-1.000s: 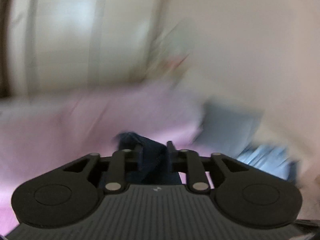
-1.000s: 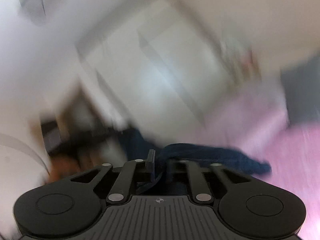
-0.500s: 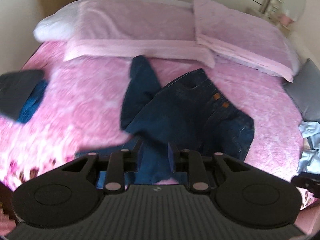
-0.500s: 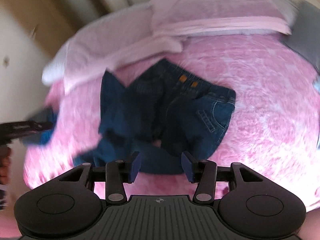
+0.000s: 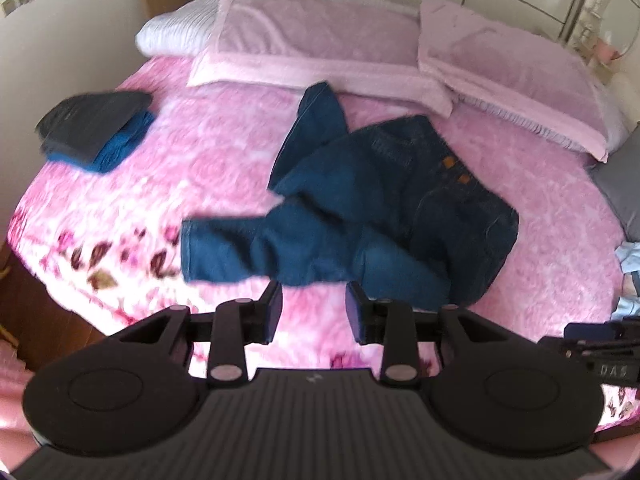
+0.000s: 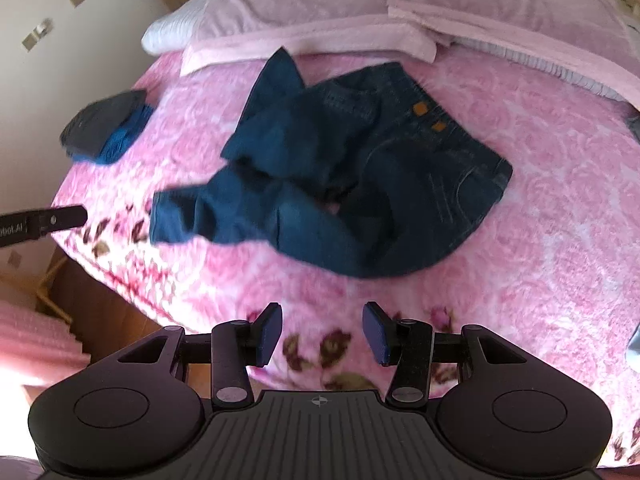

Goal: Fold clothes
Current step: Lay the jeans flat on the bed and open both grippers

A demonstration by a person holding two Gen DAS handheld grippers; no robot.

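The left gripper (image 5: 313, 312) hangs above the near edge of the bed with its jaws spread apart and nothing between them. The right gripper (image 6: 322, 334) is likewise parted wide and empty, and sits a little farther back from the cloth.

Beneath both lies a pink bedspread (image 5: 208, 168) with a raised rose pattern, its near border printed with dark flowers and leaves. Two pale pink pillows (image 5: 320, 40) lie across the head of the bed against a light wall with panelled doors. A small folded stack of dark clothes (image 5: 94, 130) rests on the bedspread near the bed's left edge. A grey cushion (image 5: 618, 184) and some light blue cloth (image 5: 630, 256) lie at the right edge.

The jeans (image 5: 380, 208) lie crumpled in the middle of the bed, just ahead of the left gripper's fingers, waistband towards the pillows, one leg thrown out to the left, the other pointing at the pillows. From the right wrist camera the jeans (image 6: 340, 184) are clear of the gripper, with bare bedspread between.
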